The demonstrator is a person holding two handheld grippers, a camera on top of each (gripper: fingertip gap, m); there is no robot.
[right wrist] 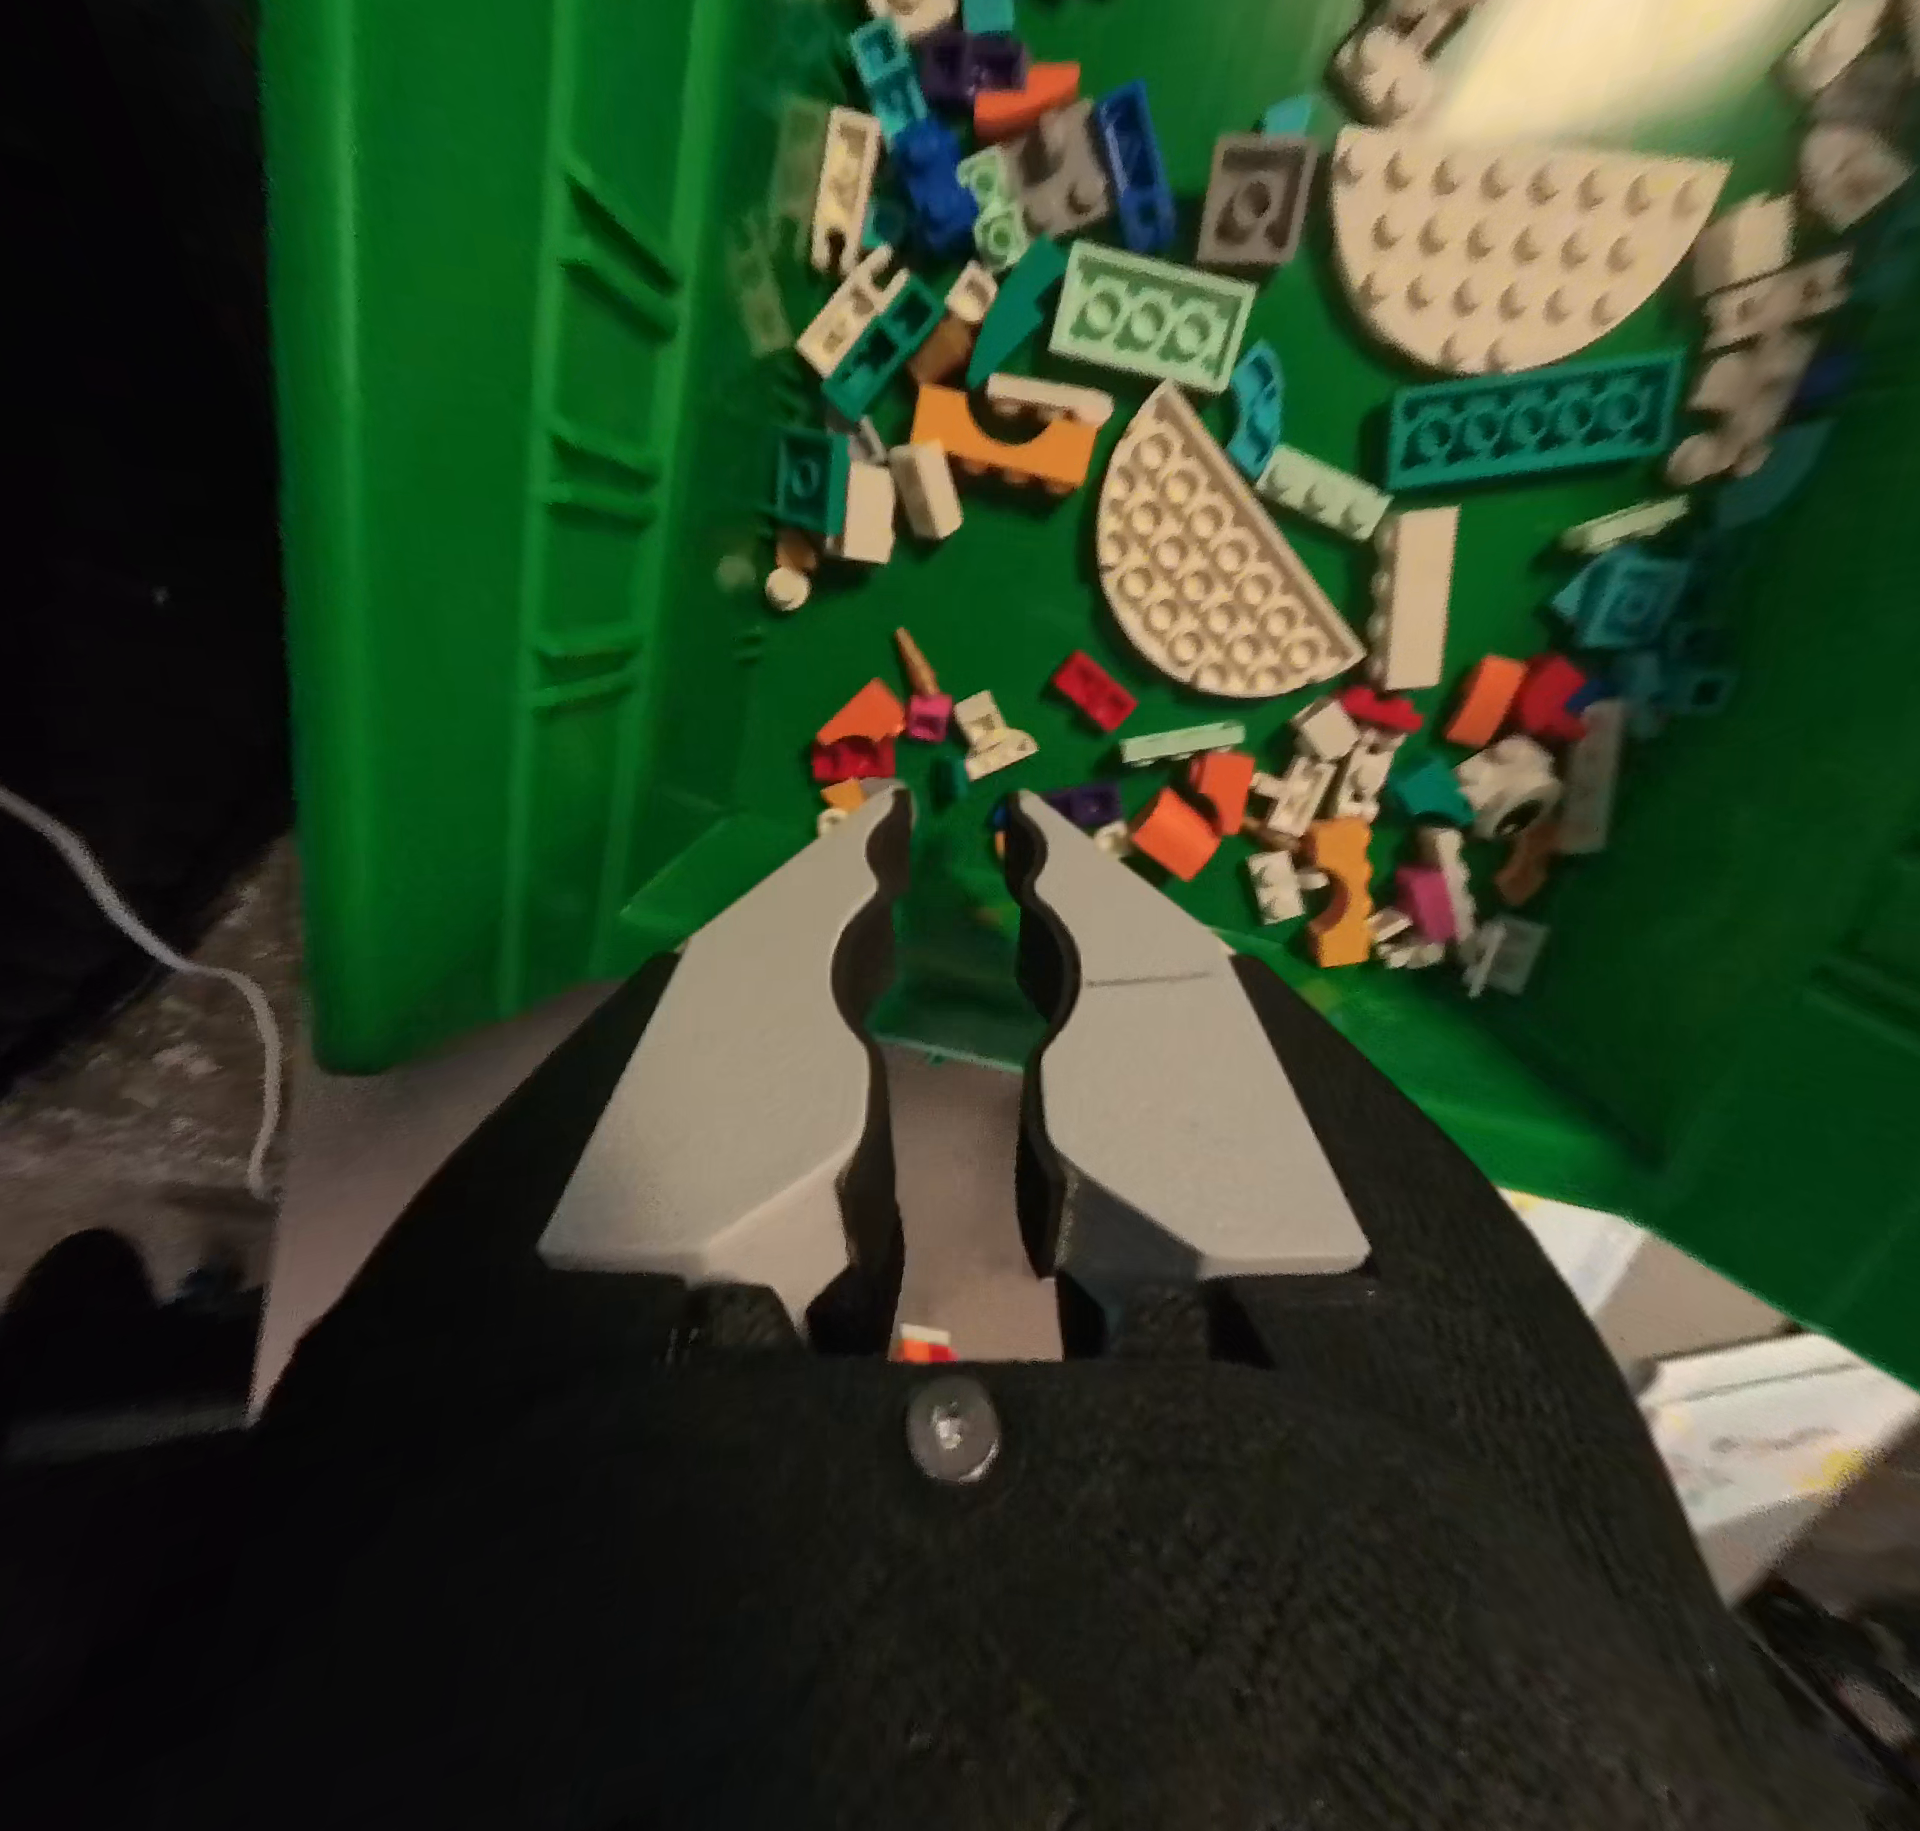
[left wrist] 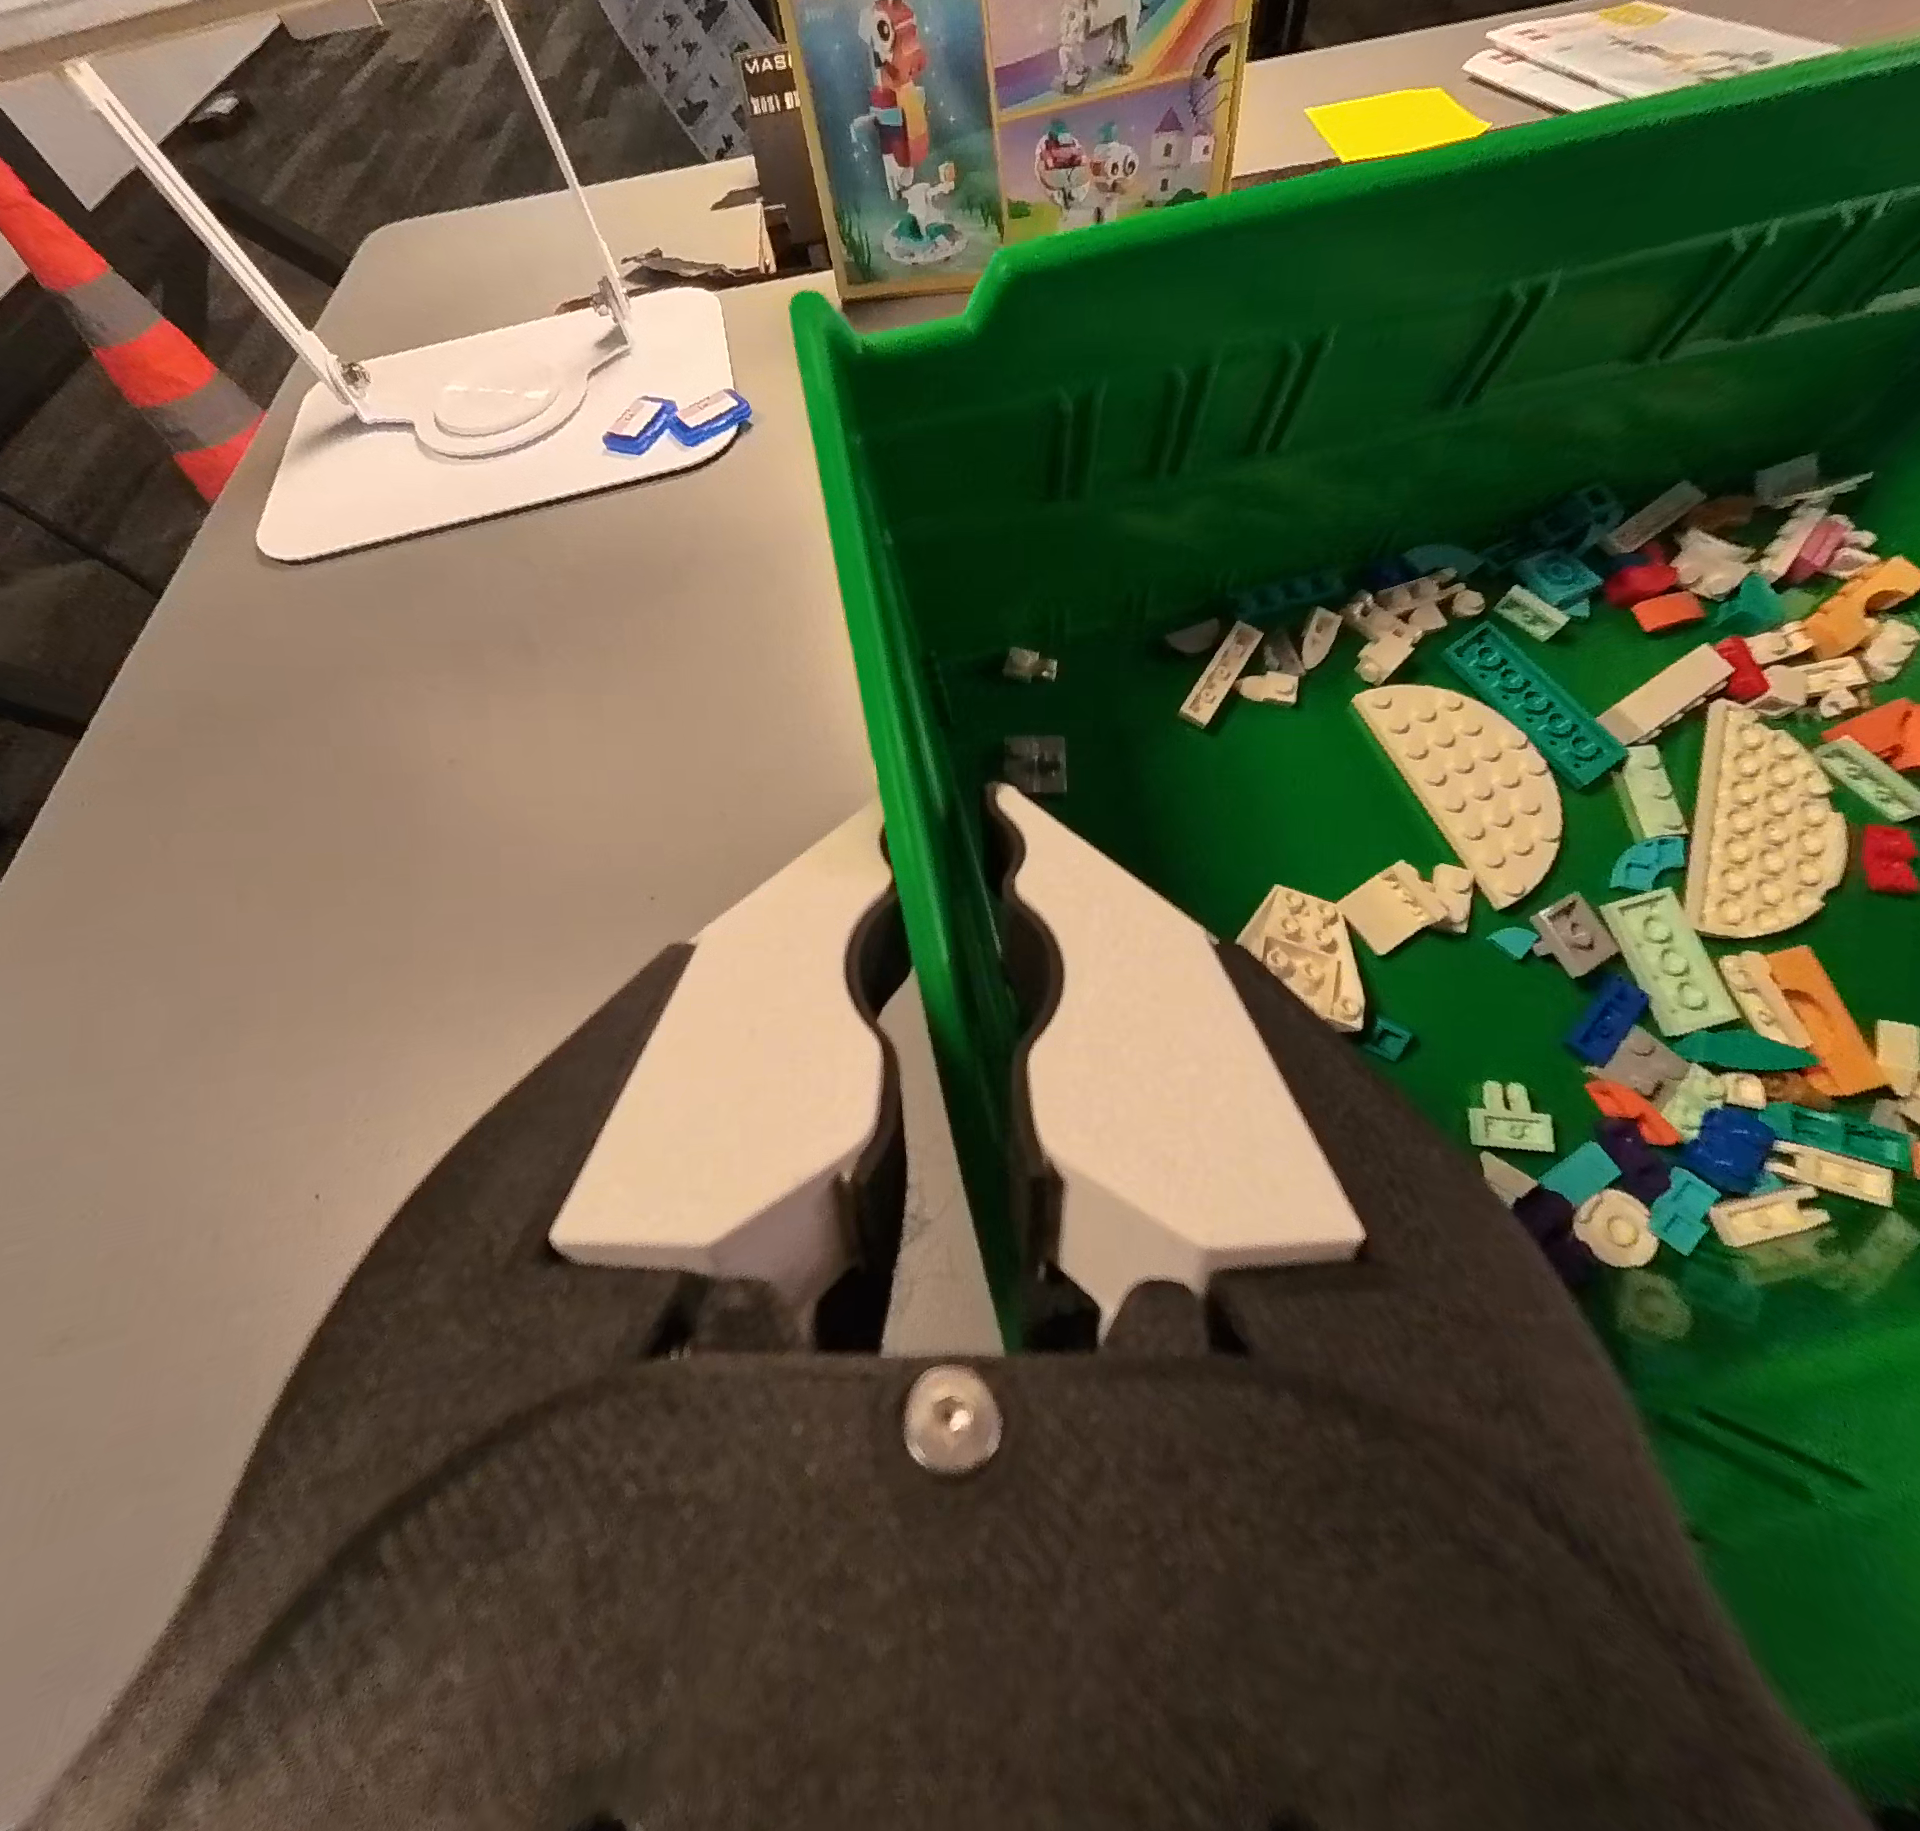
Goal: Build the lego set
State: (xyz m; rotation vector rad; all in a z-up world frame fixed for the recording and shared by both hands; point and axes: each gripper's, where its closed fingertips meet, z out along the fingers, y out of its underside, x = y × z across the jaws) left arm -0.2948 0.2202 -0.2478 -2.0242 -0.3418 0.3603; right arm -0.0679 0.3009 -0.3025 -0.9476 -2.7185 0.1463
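**A:** Bricks are lying loose on the floor of a green bin [left wrist: 1351, 410], the one sitting on your grey table [left wrist: 468, 794]. Where is your left gripper [left wrist: 940, 815] sitting?

**B:** It is straddling the bin's left wall: one finger is resting outside, the other inside, and both are pinching the plastic between them. The wall's long axis is running straight away from your camera.

**A:** And your right gripper [right wrist: 958, 805]?

**B:** You are holding it slightly parted over the near edge of the bin, with nothing between the fingers. The tips are pointing at a small cluster of orange, red and purple pieces.

**A:** Any large pieces?

**B:** Two cream half-round plates. In the right wrist view, the nearer half-round plate [right wrist: 1210, 555] is lying studs down, its straight edge running diagonally from upper left to lower right. The farther half-round plate [right wrist: 1496, 243] is lying studs up, curve facing you. Between them a teal strip plate [right wrist: 1532, 420] is stretching nearly sideways.

**A:** Anything behind the bin?

**B:** The set's box [left wrist: 1008, 88] is standing upright on the table.
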